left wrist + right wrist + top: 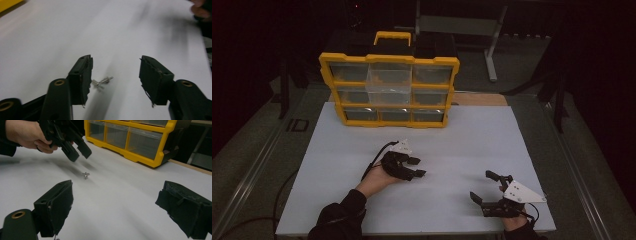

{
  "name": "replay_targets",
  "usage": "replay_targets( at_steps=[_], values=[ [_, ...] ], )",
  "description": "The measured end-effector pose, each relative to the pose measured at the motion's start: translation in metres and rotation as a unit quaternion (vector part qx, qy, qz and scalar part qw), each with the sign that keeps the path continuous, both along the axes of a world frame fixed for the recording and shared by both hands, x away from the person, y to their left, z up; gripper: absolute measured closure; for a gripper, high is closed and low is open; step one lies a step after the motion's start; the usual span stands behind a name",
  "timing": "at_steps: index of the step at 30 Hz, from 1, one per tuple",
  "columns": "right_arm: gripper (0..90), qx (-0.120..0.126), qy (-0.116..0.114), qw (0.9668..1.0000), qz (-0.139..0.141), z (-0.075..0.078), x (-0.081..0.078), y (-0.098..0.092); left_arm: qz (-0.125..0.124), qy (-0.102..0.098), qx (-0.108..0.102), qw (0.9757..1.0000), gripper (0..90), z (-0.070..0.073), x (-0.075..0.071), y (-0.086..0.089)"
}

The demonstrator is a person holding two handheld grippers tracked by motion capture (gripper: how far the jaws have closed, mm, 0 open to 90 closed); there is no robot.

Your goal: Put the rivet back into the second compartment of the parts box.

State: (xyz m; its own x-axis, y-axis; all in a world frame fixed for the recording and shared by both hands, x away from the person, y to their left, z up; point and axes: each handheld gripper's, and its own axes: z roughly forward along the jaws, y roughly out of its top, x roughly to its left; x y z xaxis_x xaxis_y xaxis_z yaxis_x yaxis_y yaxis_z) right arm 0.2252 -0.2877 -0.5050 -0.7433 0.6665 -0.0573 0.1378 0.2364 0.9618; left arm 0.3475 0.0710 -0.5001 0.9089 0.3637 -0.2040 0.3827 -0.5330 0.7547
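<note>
A small metal wing screw [102,81] lies on the white table top [462,135], in the gap ahead of the left gripper [115,67] and nearer its left-hand jaw than the other. That jaw's pad stands just beside the screw's winged head, while the threaded end points toward the middle of the gap. Neither pad touches it — the jaws are parted with bare white surface on both sides, so nothing is grasped.

From the right gripper view the same screw [85,175] sits just below and slightly beyond the tips of the left gripper [76,151], which hangs tilted down over it in the person's left hand [26,133]. The tips are off the table, their shadow falling beside the screw.

The right gripper [115,205] has its jaws spread wide and released, with only white surface between them; the screw is well ahead of its fingers, toward the left one.

In the high view the left gripper [417,167] and the right gripper [484,187] are well apart, and a yellow compartment organiser [389,92] with clear drawers stands at the far edge of the table, well beyond both pairs of fingers.
</note>
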Motion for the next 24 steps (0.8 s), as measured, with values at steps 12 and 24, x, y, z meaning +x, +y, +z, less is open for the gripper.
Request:
replay_targets(
  at_steps=[12,24],
  values=[
    [11.1,-0.001,0.001,1.0000,0.001,0.000,0.000,0.000,0.012,0.009,0.043,0.9990,60.2,-0.019,0.003,-0.008],
    [11.1,0.000,0.001,1.0000,0.001,0.000,0.000,0.000,0.022,0.007,0.060,0.9979,73.2,-0.026,0.007,-0.010]
  ],
)
